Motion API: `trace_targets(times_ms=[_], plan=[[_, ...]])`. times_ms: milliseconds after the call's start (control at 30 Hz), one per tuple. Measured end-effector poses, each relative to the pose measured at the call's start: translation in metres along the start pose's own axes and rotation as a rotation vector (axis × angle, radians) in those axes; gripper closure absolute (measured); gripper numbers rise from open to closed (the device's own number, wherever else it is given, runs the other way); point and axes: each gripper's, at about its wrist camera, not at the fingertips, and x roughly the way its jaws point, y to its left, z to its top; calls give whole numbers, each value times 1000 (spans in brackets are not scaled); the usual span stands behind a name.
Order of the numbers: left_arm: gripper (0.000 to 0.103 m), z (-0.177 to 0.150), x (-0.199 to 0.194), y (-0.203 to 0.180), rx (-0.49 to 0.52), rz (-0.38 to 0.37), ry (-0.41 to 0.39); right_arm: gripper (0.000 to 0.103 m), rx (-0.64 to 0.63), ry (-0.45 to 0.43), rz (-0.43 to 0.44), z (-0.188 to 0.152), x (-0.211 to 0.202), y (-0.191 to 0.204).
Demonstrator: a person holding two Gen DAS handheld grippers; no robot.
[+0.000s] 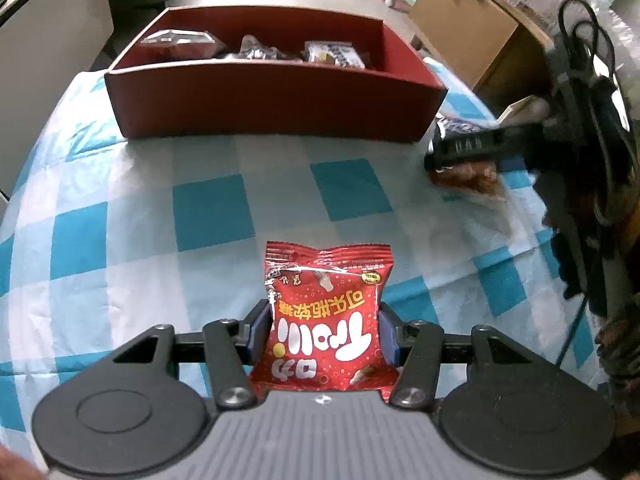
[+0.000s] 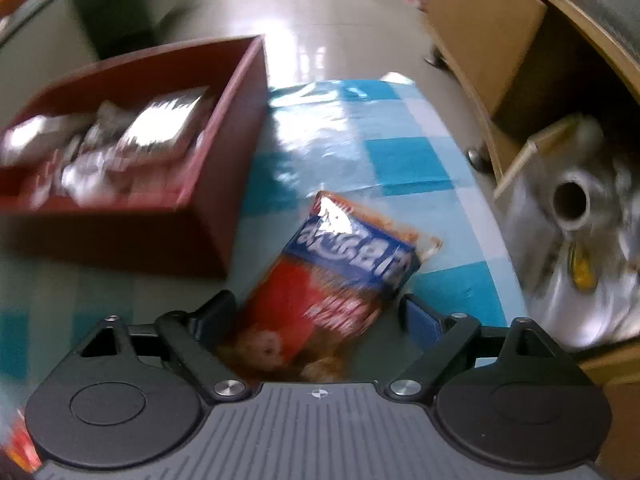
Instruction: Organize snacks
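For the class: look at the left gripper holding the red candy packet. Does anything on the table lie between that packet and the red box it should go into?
Nothing visible does. The left gripper is shut on the red candy packet, and only bare checked tablecloth lies between it and the red box. The box's near wall must be cleared, though.
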Motion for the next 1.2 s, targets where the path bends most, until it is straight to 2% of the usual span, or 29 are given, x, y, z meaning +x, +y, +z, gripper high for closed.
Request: trace_targets(times_ms=[100,333,467,500,567,633,667,700,800,867,967,1000,1033,1067,1200], plan=[[55,-1,-6,0,7,-9,-16,18,-46,6,10,-14,-10,-1],[55,-6,-13,0,21,-27,-19,23,-72,41,61,-53,-37,-4],[55,-8,-15,-2,30,-33,-18,34,-103,48,71,-81,-56,-2],[55,-7,-14,-2,32,-33,-17,39,-92,48,82,-83,-58,-3],[55,-7,-14,-2,26,-34,-16,41,-45,51,97,-85,-60,-8],[55,-7,-15,-2,25,-38,-19,31,19,52,115,-84,-61,-15],[55,-7,-15,-2,25,-39,-22,19,58,43,118,-81,-62,-19],[55,-7,-16,-2,24,-39,-24,16,92,34,121,-78,-62,-23],[55,-7,-14,0,15,-40,-16,16,244,20,174,-66,-59,-36],[55,-6,-11,2,7,-40,-6,16,283,12,201,-57,-52,-34],[55,-6,-8,2,13,-44,6,15,229,-11,139,-46,-44,-20],[55,-6,-8,2,14,-44,10,15,199,6,125,-42,-38,-15],[55,-6,-7,3,14,-43,13,11,171,26,119,-40,-31,-10],[55,-6,-6,5,11,-42,17,2,136,17,111,-39,-26,-4],[55,-6,-3,10,-5,-39,30,0,6,12,1,-35,-15,13]])
